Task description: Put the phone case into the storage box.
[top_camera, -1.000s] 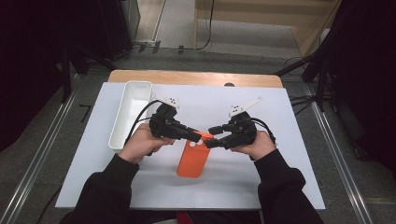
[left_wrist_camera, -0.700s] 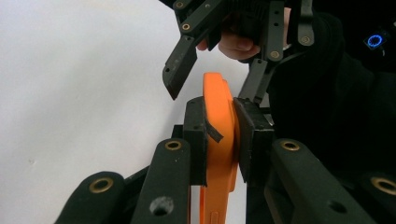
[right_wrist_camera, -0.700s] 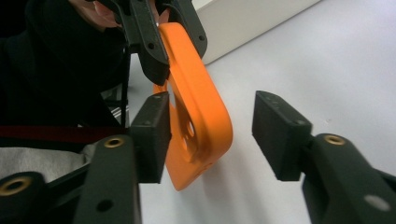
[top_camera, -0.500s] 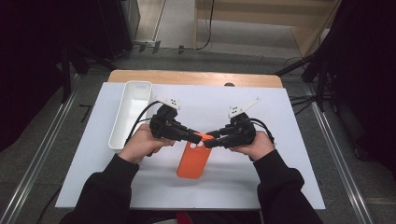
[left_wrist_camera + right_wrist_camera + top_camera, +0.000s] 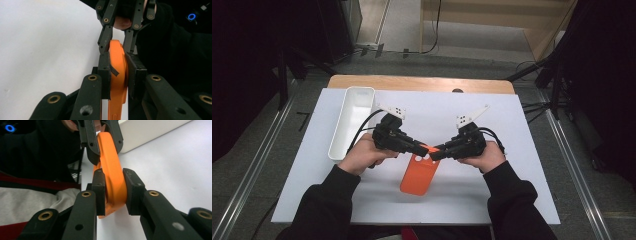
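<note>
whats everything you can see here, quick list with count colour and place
phone case: 1, orange, middle of the table, its far end pinched from both sides
tray: 1, white, long and narrow, left part of the table
table cover: 1, white, spread over the table
table: 1, wooden edge showing at the far side
left gripper: 1, black, shut on the phone case from the left
right gripper: 1, black, shut on the phone case from the right
hands: 2, left hand and right hand, each holding a gripper
sleeves: 2, black, coming in from the near edge
</note>
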A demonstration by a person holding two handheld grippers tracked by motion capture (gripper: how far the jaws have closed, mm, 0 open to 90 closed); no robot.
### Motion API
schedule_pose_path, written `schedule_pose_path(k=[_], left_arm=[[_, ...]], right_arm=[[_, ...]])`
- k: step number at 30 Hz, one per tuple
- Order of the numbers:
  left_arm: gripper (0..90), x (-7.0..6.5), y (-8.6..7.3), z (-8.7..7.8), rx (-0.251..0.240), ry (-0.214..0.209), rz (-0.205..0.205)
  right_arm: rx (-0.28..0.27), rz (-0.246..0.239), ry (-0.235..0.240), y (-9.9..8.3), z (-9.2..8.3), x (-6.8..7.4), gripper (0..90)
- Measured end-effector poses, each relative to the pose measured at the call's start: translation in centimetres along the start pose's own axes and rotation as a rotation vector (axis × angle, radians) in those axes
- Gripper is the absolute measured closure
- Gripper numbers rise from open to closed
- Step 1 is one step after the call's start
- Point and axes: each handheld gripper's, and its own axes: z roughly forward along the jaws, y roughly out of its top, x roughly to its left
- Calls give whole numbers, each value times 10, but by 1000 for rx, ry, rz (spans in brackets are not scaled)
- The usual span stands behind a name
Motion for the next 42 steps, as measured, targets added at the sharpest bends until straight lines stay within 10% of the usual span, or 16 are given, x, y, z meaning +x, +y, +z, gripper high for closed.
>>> schedule_pose_path(k=[12, 22, 42], left_arm=[[682, 2, -1, 0, 1, 3, 3], [376, 2, 0, -3, -45, 49, 15], [283, 0, 1, -12, -107, 170, 9]], right_arm=[[44, 30, 6, 5, 2, 3, 743], [66, 50, -24, 6, 3, 4, 744], [74, 156, -89, 8, -3, 5, 744]])
